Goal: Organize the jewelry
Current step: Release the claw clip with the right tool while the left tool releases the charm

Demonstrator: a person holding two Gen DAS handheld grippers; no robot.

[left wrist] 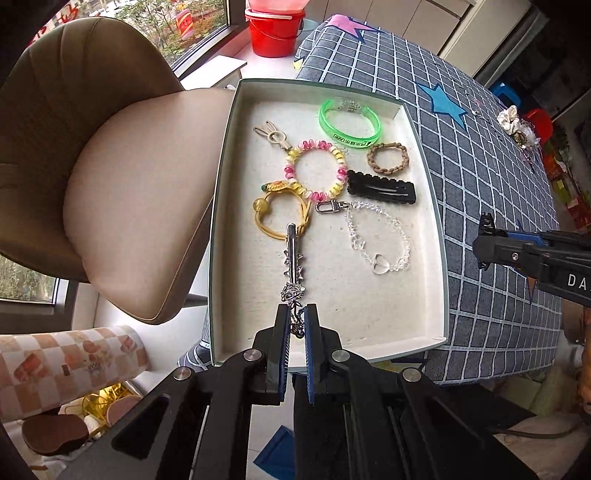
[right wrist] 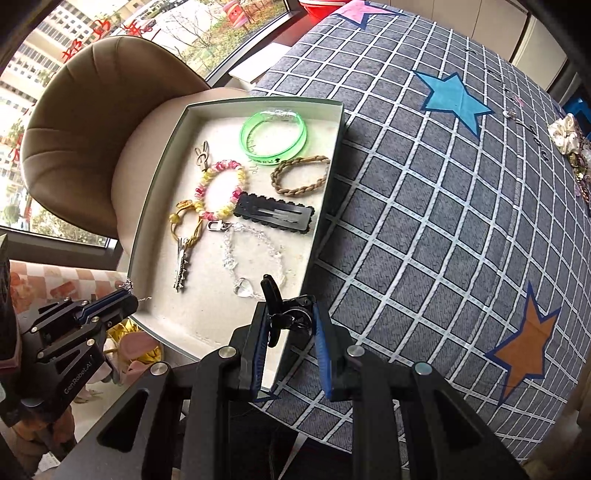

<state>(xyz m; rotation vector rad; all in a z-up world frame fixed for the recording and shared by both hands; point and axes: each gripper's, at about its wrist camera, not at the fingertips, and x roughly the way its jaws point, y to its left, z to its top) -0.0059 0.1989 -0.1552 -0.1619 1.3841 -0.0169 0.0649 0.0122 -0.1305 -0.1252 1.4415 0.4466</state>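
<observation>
A white box tray (left wrist: 432,229) (right wrist: 147,236) on the checked tablecloth holds a green bangle (left wrist: 349,123) (right wrist: 273,134), a pink-yellow coil bracelet (left wrist: 316,170), a braided brown band (left wrist: 388,158), a black snap clip (left wrist: 382,186) (right wrist: 275,214), a yellow cord bracelet (left wrist: 280,212), a crystal heart chain (left wrist: 380,243) (right wrist: 243,286) and a silver spiked clip (left wrist: 293,254) (right wrist: 181,269). My left gripper (left wrist: 296,317) (right wrist: 125,299) is shut on a thin silver chain (left wrist: 295,323) over the tray's near end. My right gripper (right wrist: 290,325) (left wrist: 484,240) is shut on a small black claw clip (right wrist: 282,314) above the tray's near right corner.
A tan upholstered chair (left wrist: 110,184) stands left of the tray. A red bucket (left wrist: 273,33) sits on the windowsill. More jewelry and a cream scrunchie (left wrist: 511,122) (right wrist: 567,136) lie at the far right of the table. The cloth (right wrist: 443,221) bears coloured stars.
</observation>
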